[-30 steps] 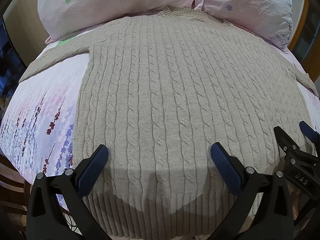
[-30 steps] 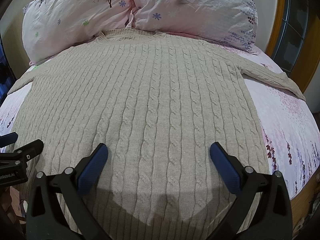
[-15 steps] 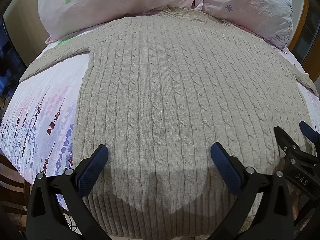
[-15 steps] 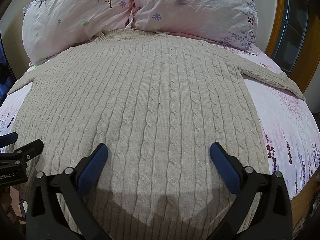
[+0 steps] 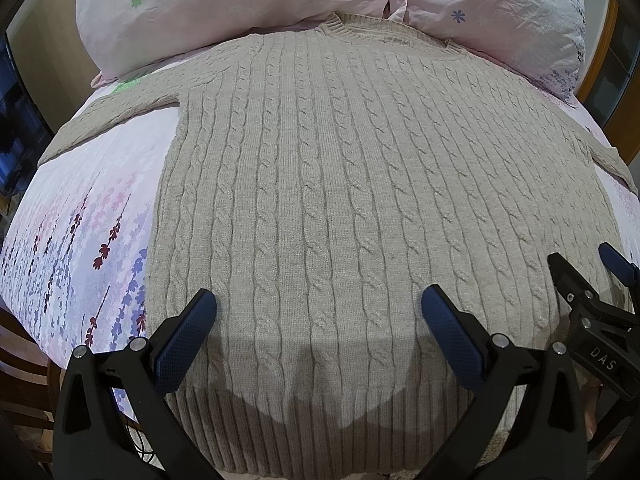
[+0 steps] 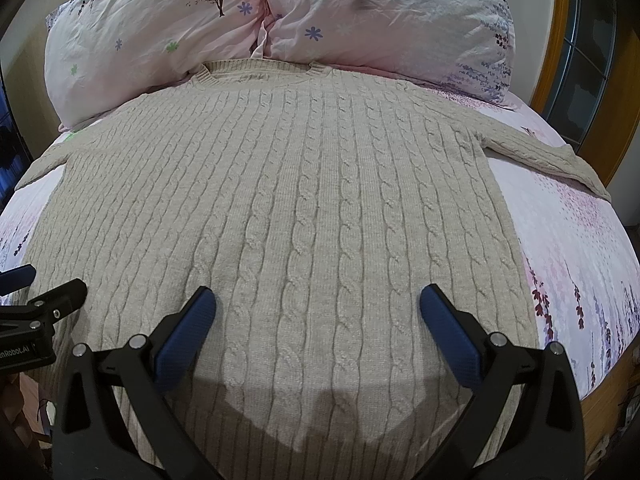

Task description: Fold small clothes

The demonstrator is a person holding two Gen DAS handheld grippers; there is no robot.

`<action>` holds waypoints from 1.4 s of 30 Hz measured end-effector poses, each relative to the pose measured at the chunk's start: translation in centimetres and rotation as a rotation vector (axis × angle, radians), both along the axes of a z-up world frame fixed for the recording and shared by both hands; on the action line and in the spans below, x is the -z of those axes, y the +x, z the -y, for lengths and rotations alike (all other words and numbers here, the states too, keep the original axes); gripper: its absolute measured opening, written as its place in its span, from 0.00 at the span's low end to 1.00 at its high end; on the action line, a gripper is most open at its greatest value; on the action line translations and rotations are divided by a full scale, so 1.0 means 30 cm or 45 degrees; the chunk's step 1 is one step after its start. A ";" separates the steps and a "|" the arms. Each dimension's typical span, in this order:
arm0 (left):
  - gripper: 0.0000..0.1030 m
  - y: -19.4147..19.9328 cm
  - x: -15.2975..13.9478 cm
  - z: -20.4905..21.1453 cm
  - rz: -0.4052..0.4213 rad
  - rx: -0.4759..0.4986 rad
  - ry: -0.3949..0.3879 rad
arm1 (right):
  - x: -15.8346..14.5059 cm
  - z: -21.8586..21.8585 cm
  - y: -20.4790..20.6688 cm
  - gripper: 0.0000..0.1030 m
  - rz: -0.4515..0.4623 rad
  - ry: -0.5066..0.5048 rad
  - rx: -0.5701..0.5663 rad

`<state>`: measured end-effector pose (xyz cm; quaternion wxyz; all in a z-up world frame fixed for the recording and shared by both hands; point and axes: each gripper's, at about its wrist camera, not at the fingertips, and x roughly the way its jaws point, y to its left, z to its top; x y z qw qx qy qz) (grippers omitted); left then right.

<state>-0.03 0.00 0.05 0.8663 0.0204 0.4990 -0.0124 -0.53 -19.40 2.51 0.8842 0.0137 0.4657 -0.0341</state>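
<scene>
Beige cable-knit sweater lies flat, front up, on the floral bedsheet, collar at two pink pillows (sleeves spread sideways). Left gripper and right gripper hover over the hem, jaws spread wide, holding nothing.

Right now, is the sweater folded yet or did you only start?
Only the laying-out looks done: the sweater lies flat on the bed, both sleeves spread out. Nothing is in hand; the left gripper and right gripper hover open above the hem. All the folding is left.
</scene>
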 end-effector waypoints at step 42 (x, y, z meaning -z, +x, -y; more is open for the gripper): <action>0.99 0.043 -0.095 -0.126 0.307 0.200 -0.327 | -0.117 1.288 0.052 0.55 0.337 0.744 1.049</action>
